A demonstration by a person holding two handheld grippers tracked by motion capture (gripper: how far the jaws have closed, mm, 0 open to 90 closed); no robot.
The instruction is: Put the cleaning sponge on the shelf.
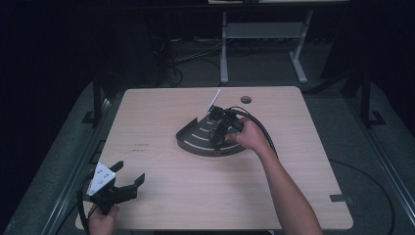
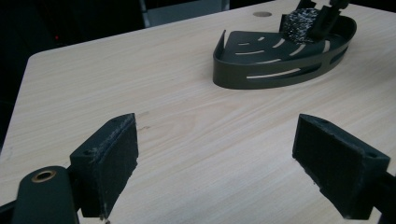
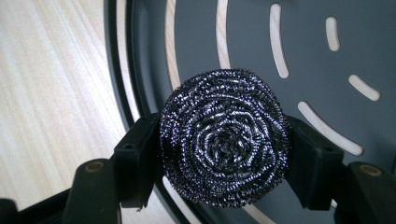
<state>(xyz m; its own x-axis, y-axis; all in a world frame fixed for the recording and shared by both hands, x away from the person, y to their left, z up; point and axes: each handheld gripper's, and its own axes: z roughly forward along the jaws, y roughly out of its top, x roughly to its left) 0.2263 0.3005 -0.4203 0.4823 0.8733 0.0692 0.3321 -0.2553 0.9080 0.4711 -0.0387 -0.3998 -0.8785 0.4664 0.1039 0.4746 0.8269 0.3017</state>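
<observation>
Right tool (image 1: 219, 128) is hard to read from the high view: dark jaws, hand (image 1: 251, 134) and cable blur together over the dark quarter-round tray (image 1: 193, 141), and whatever it carries is not legible there. Right gripper view settles it: jaws clamped on either side of a coiled steel-wool scourer (image 3: 224, 137), pads pressed into its edges. Slotted tray floor (image 3: 299, 51) is right behind the scourer; can't tell if they touch. Tray rim runs out of frame top and bottom, with bare wood bench (image 3: 51, 88) left of it.

Left gripper view gives the side-on look: scourer (image 2: 299, 24) sits above the tray's back part, the right tool's jaws partly cut off at the top edge. Tray wall slots (image 2: 280, 73) are visible here.

Left tool (image 2: 215, 158) has its jaws spread wide with nothing between them, just bench. High view puts it (image 1: 128, 176) at the near left corner of the bench (image 1: 161, 196), well apart from the tray, holding hand (image 1: 102, 220) partly cropped at the bottom edge.
</observation>
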